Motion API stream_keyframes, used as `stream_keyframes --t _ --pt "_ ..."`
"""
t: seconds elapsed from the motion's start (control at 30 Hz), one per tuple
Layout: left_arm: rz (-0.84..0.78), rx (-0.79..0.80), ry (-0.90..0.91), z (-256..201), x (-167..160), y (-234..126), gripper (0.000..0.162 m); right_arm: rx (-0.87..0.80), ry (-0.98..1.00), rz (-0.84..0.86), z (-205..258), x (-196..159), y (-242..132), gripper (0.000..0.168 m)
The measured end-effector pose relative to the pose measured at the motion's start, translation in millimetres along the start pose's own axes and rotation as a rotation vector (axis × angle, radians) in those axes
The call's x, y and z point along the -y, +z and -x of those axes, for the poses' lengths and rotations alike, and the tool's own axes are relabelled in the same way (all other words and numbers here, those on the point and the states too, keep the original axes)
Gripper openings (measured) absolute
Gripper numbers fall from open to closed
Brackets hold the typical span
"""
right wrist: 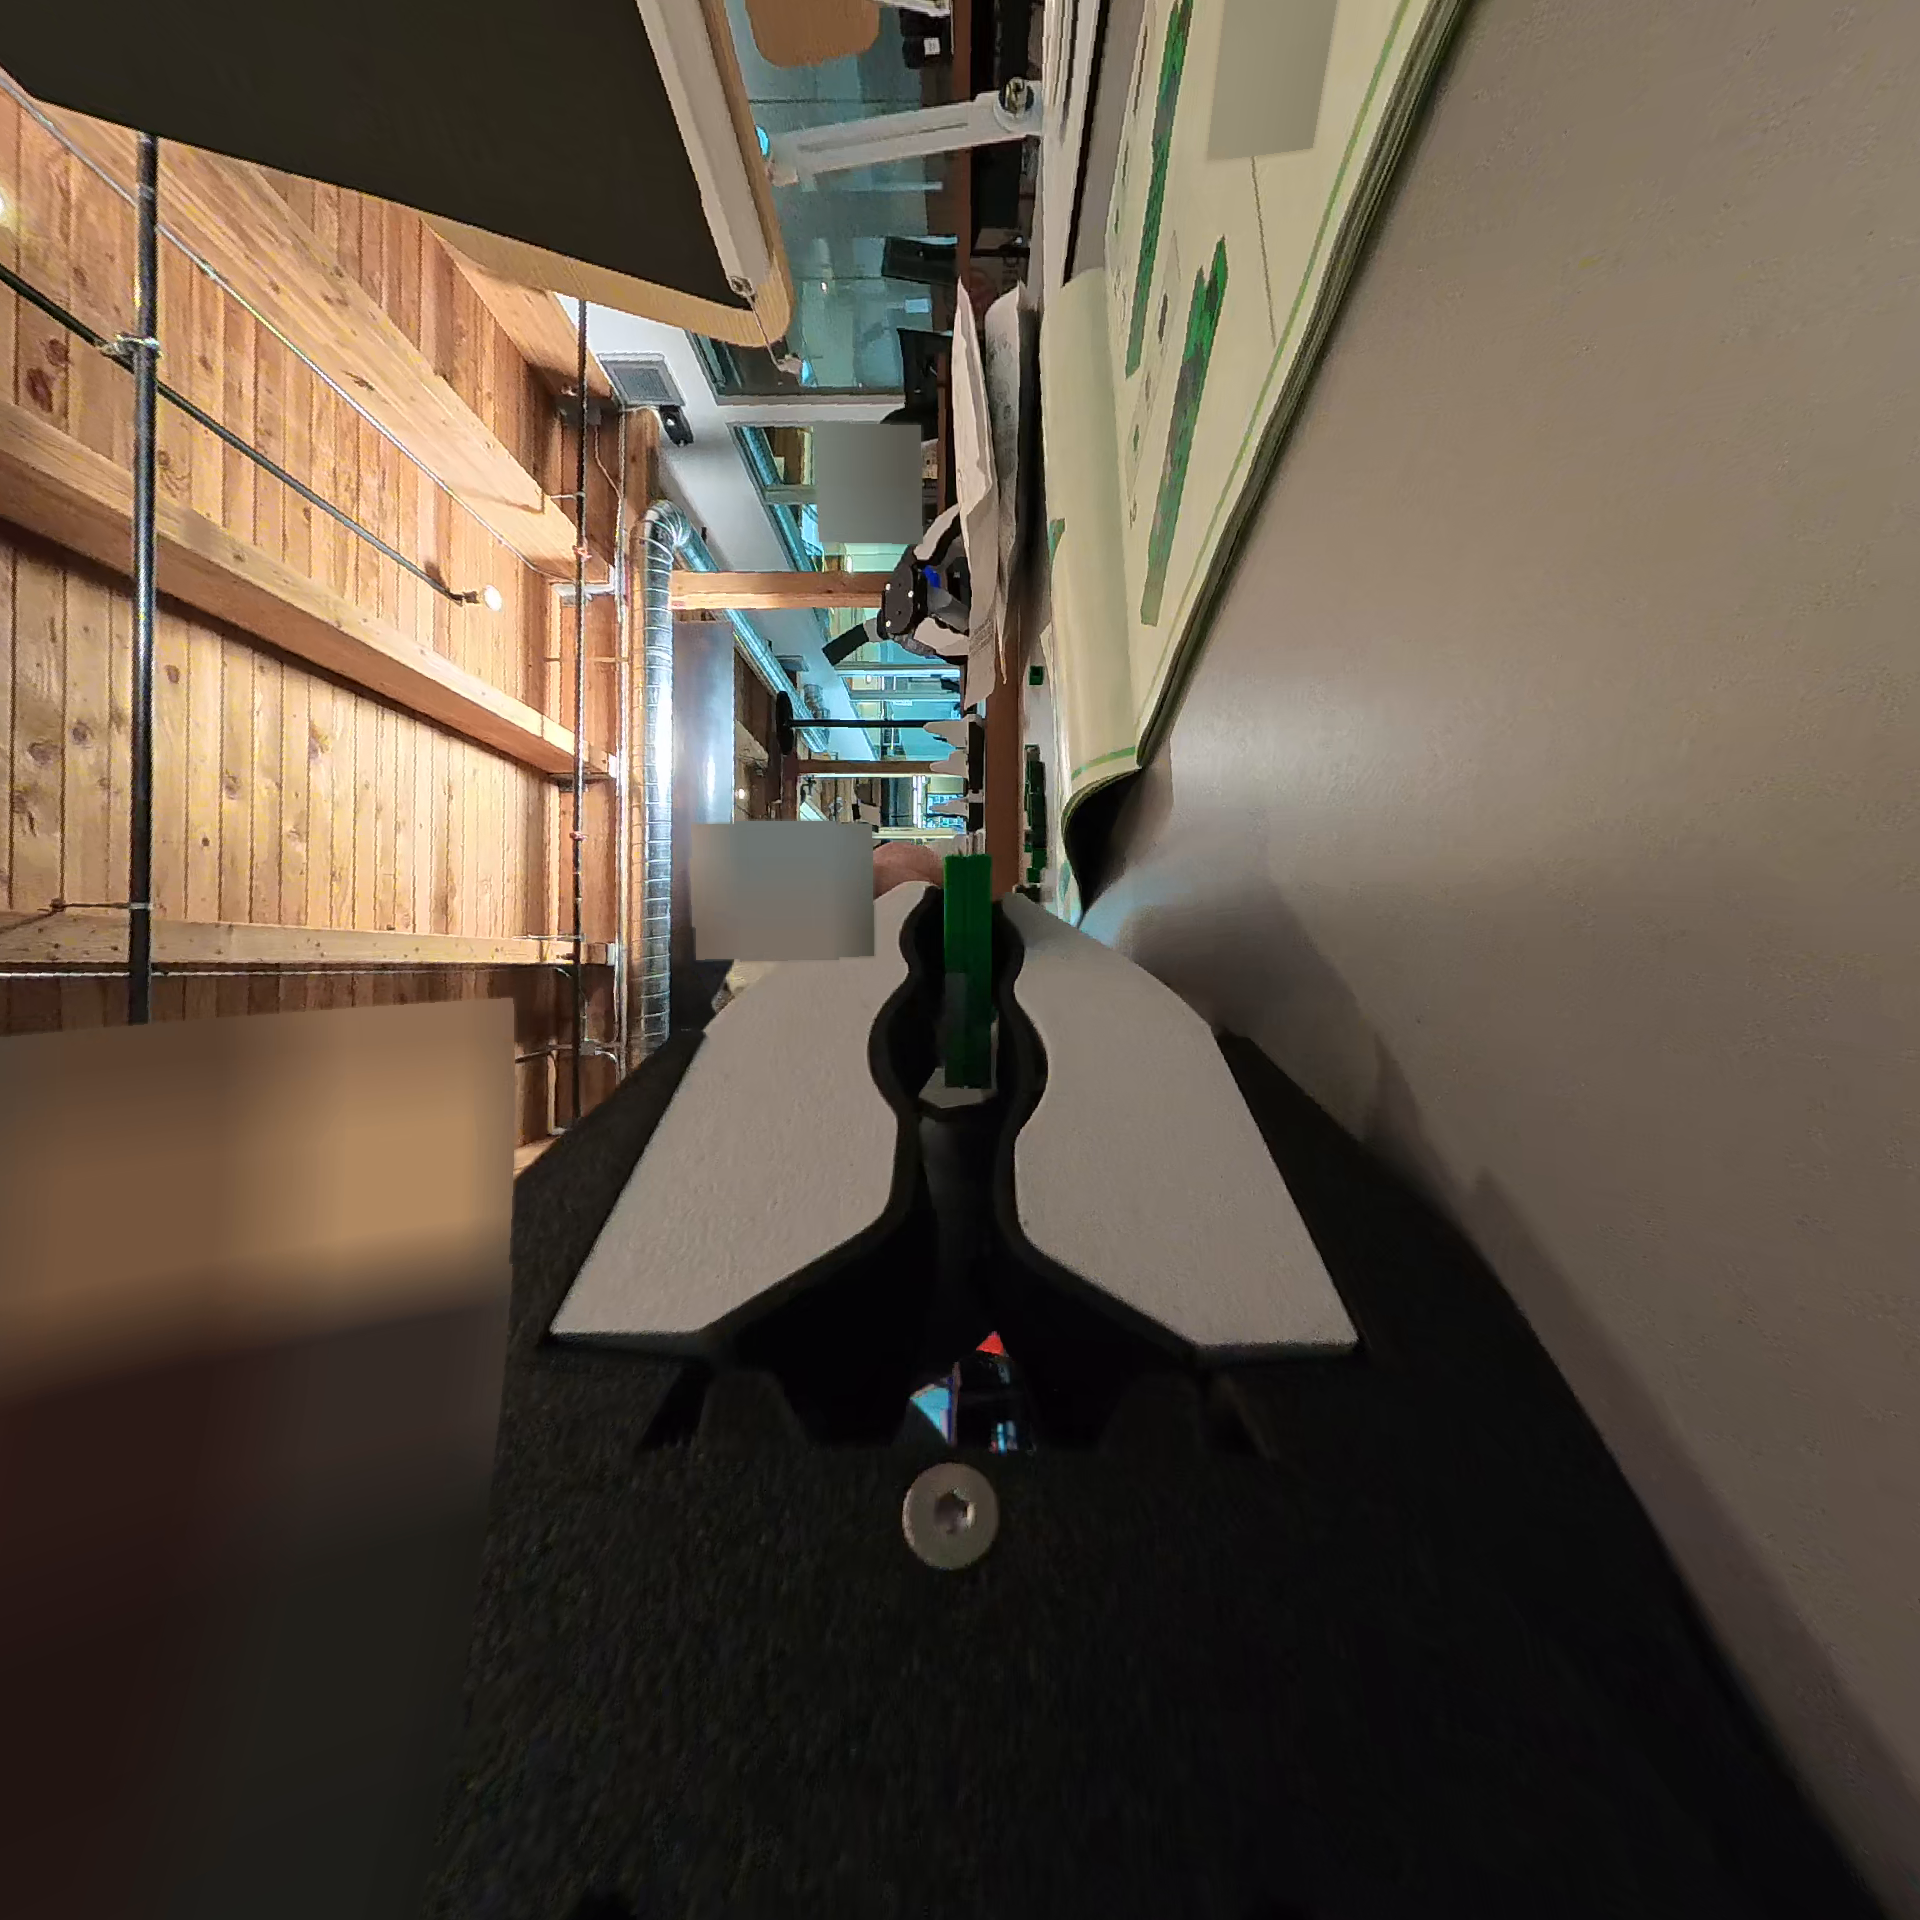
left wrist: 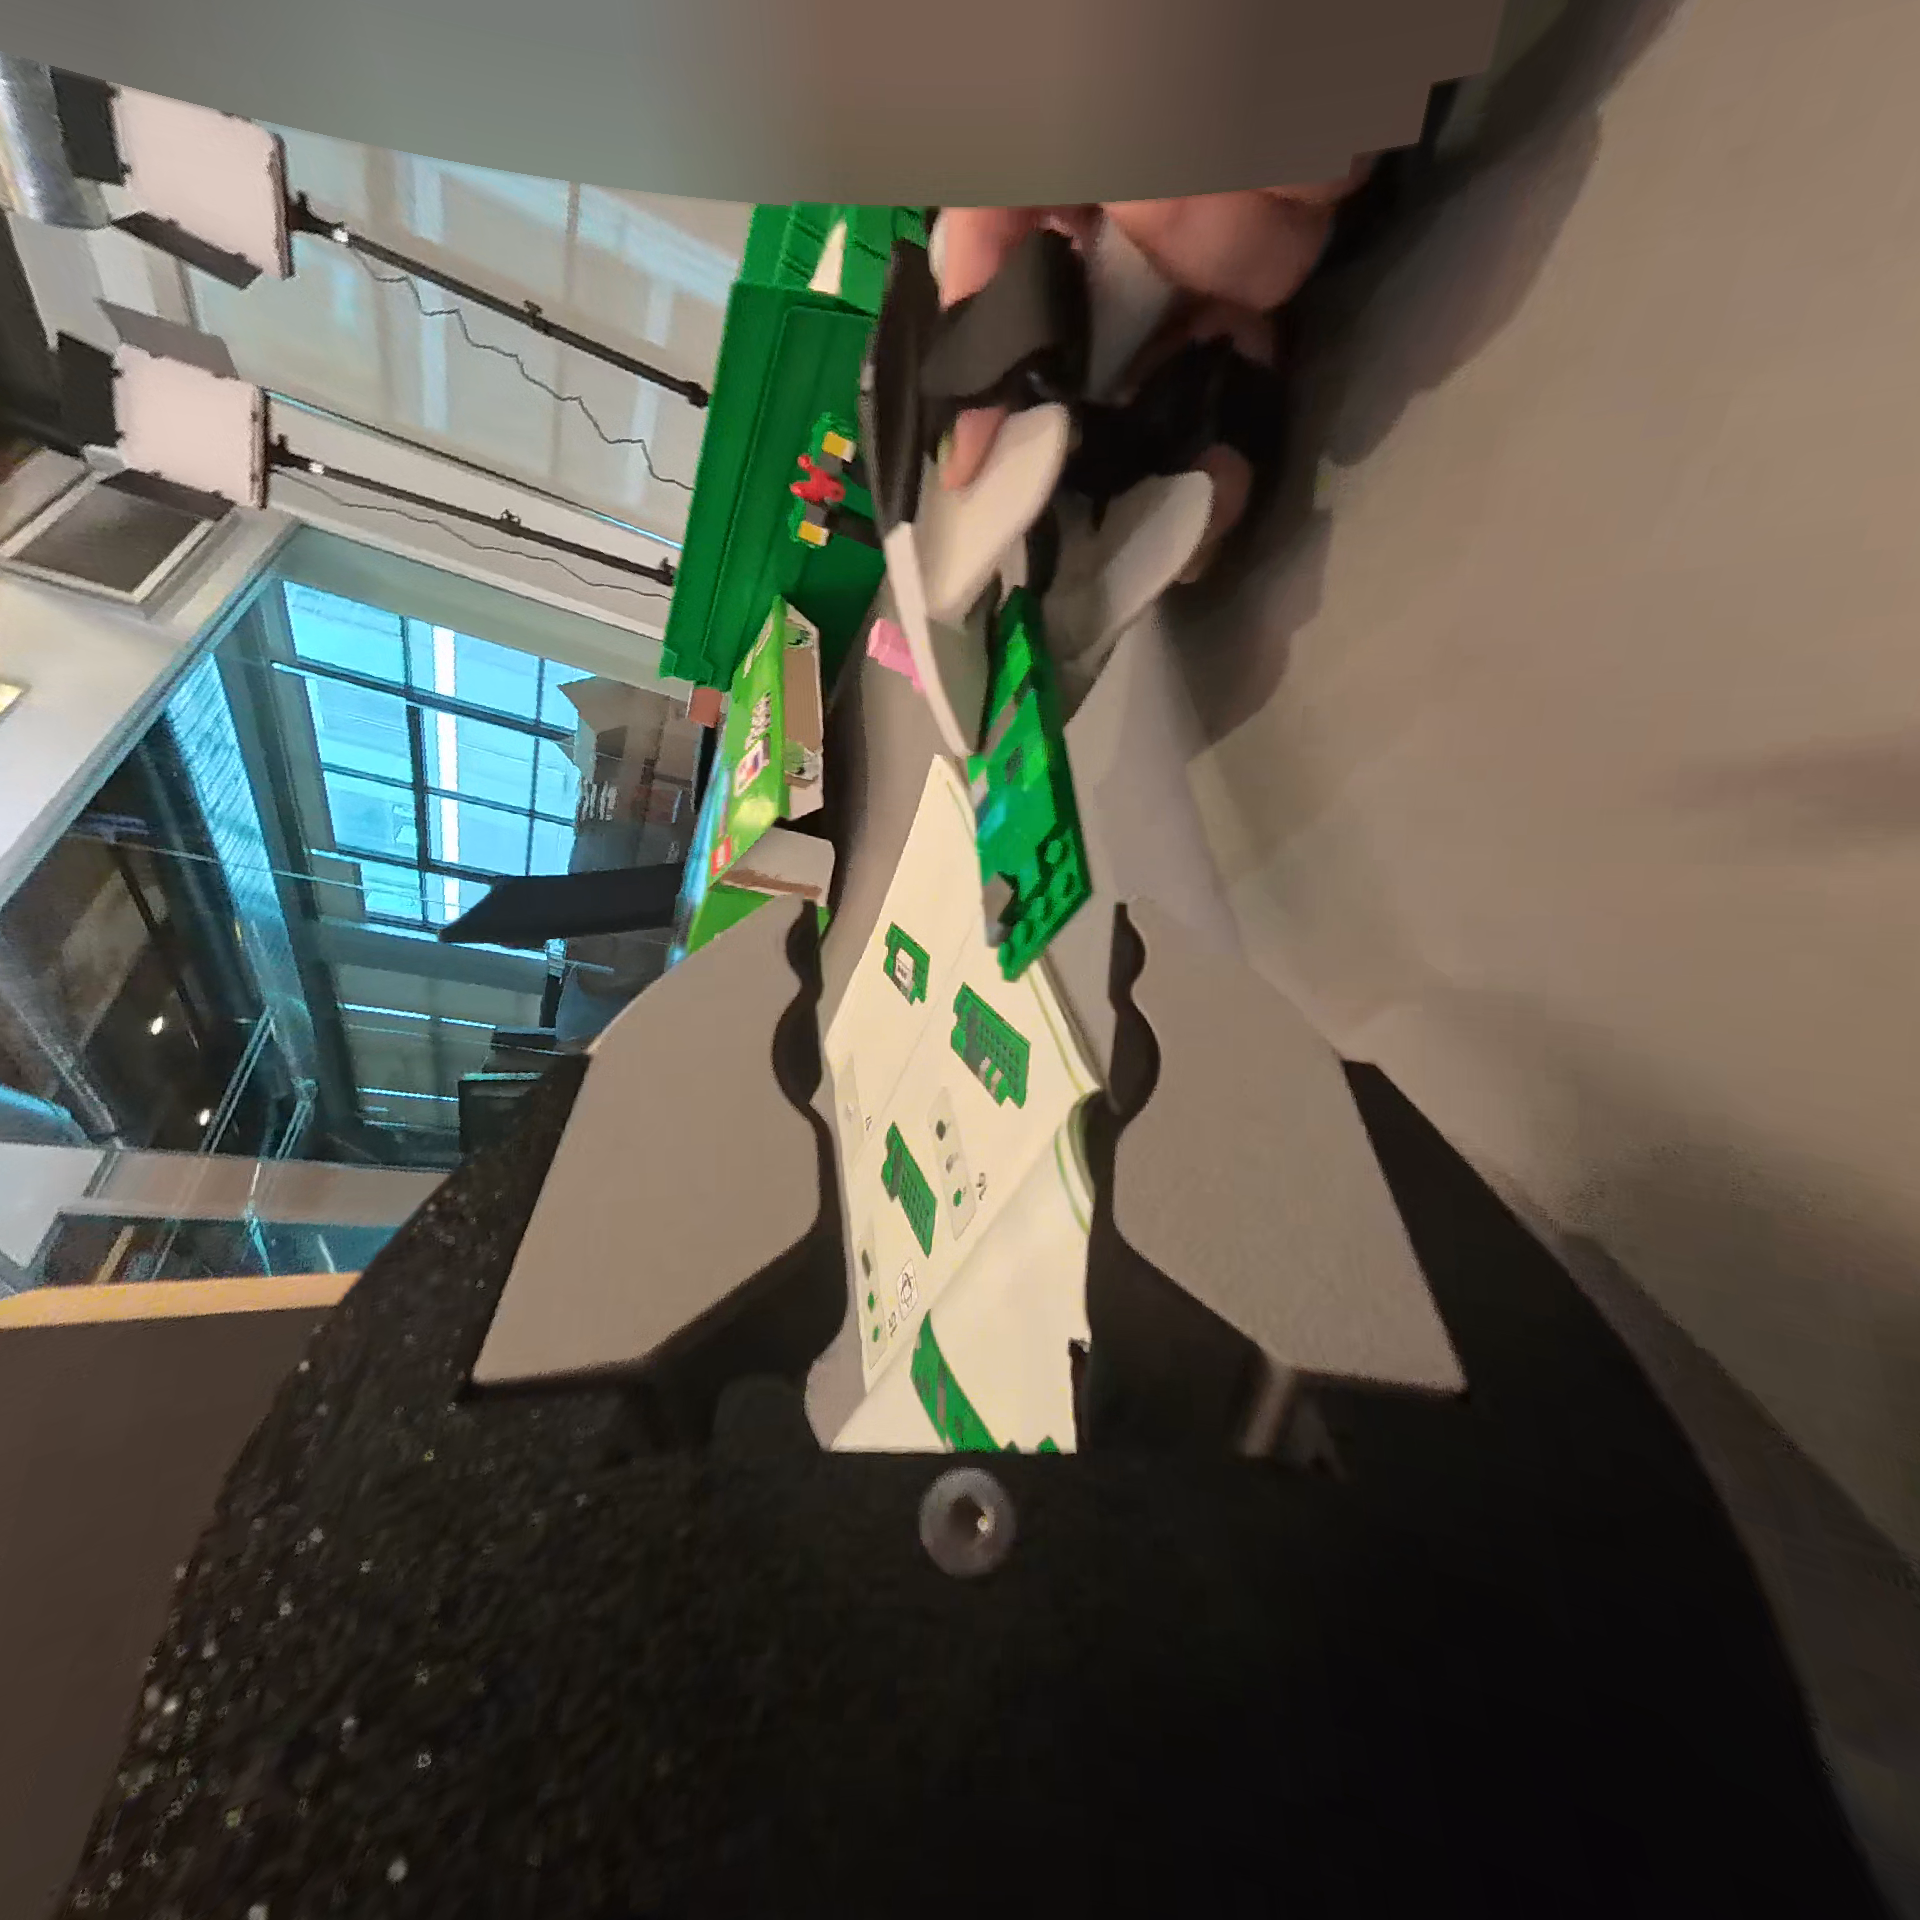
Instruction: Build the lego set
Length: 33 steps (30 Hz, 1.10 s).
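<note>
While the grey tabletop (left wrist: pixel 1558 831) fills the right side of both rolled views, you have the open paper instruction booklet with green step drawings (left wrist: pixel 966 1143) lying flat on it, directly ahead of your left gripper (left wrist: pixel 966 997). Beyond the booklet sit a green cardboard set box (left wrist: pixel 748 769) and a large green plastic tray (left wrist: pixel 769 488) with small red and yellow pieces on it.

Your left gripper's grey fingers are spread apart and hold nothing; the booklet shows plainly through the gap. Your right gripper (left wrist: pixel 977 675), seen farther off in the left wrist view, is pressed together on the flat green studded plate assembly with grey inserts (left wrist: pixel 1029 821). The right wrist view confirms it: the plate (right wrist: pixel 966 966) sits edge-on between the two white fingers, pinched at their tips.

The relation that matters for you is this. The plate hangs in the air just above the far page, ahead of the left tool and slightly to its right finger's side. Its long axis runs roughly toward the left camera, with the free studded end nearest your open fingers. I judge the left gripper is the one placed to meet that free end, closing across the plate's thin faces, not along its length.
</note>
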State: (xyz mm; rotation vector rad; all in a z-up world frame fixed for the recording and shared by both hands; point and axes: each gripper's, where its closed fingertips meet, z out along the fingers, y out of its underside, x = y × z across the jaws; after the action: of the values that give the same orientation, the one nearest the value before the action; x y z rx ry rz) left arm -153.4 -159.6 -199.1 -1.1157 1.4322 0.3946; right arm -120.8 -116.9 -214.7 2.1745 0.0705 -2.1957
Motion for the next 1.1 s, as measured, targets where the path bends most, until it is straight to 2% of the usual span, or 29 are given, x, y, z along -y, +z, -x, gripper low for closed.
stream_keyframes --t 0.23,0.6,1.1 --pt "-0.001 -0.022 0.095 -14.4 -3.6 10.6 0.042 -0.006 0.017 0.025 -0.5 -1.8 0.1 0.006" --pt "-0.015 -0.034 0.081 -16.3 -3.3 16.9 0.019 -0.017 0.026 0.052 -1.4 -4.0 0.7 0.006" --pt "-0.047 -0.034 0.093 -12.9 1.1 13.5 0.006 -0.031 0.042 0.119 -1.8 -8.3 0.6 0.007"
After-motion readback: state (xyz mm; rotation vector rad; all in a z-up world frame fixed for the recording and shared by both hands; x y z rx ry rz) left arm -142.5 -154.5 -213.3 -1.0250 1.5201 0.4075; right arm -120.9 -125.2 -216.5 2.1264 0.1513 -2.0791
